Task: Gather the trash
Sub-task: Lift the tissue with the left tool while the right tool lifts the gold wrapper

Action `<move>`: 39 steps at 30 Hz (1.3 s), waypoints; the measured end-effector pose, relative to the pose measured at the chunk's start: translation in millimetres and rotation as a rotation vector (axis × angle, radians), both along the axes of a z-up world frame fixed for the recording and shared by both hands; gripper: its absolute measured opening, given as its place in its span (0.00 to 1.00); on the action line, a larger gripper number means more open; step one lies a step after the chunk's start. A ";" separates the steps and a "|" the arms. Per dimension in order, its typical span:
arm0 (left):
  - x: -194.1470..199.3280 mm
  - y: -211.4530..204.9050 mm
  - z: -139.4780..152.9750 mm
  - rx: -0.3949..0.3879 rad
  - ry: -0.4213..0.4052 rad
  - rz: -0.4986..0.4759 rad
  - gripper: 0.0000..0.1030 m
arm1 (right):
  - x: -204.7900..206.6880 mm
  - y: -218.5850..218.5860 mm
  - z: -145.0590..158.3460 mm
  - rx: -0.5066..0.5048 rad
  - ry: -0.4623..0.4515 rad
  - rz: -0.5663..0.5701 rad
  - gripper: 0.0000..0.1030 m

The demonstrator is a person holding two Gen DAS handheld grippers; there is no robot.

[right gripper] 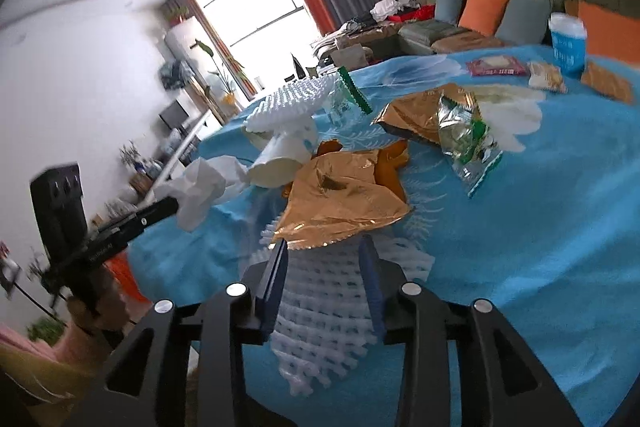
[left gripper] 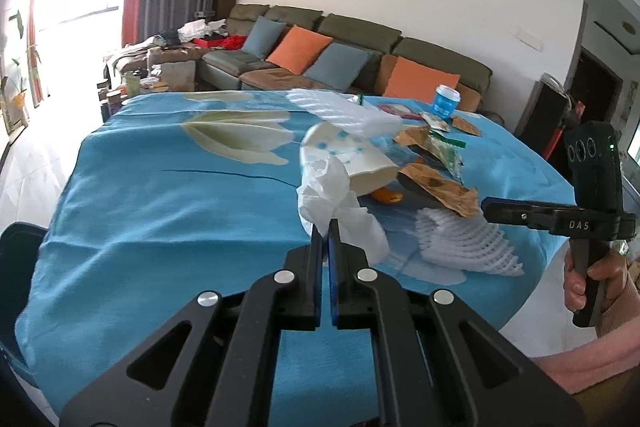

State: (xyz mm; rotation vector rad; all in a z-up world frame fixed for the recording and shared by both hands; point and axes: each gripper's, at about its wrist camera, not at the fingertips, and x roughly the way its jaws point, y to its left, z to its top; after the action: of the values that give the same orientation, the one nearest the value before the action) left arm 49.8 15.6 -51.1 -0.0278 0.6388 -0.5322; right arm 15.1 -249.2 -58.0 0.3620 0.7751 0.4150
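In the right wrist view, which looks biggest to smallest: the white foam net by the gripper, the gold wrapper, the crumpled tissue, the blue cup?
1. White foam net, though it lies nearest the camera, which inflates it.
2. Gold wrapper.
3. Crumpled tissue.
4. Blue cup, farthest away, so its real size is uncertain.

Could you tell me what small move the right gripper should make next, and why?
Probably close the right gripper on the white foam net: the net lies between its parted fingers, seemingly ungripped. The left gripper is already shut on the crumpled tissue, so that piece is taken.
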 end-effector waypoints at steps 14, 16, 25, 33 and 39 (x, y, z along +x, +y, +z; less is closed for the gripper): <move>-1.5 23.6 3.9 0.003 -0.009 0.061 0.03 | 23.6 -13.5 -15.9 0.238 0.081 -0.054 0.08; -3.7 26.1 5.7 0.006 -0.016 0.065 0.03 | 20.1 -9.8 -9.2 0.215 0.053 -0.046 0.05; -15.7 45.0 18.9 0.011 -0.059 0.096 0.03 | 6.3 8.9 26.9 0.103 -0.070 0.024 0.02; -24.9 72.9 32.5 0.009 -0.098 0.157 0.03 | 13.2 48.4 43.7 0.093 -0.118 0.163 0.02; -30.1 100.6 31.1 -0.003 -0.093 0.223 0.03 | 32.6 76.3 37.3 0.055 -0.088 0.208 0.03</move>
State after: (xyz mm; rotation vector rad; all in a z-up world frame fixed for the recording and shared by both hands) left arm 19.7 116.2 -19.9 -0.0754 0.5358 -0.3172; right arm 47.7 -172.9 -20.7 0.3131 0.7185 0.6448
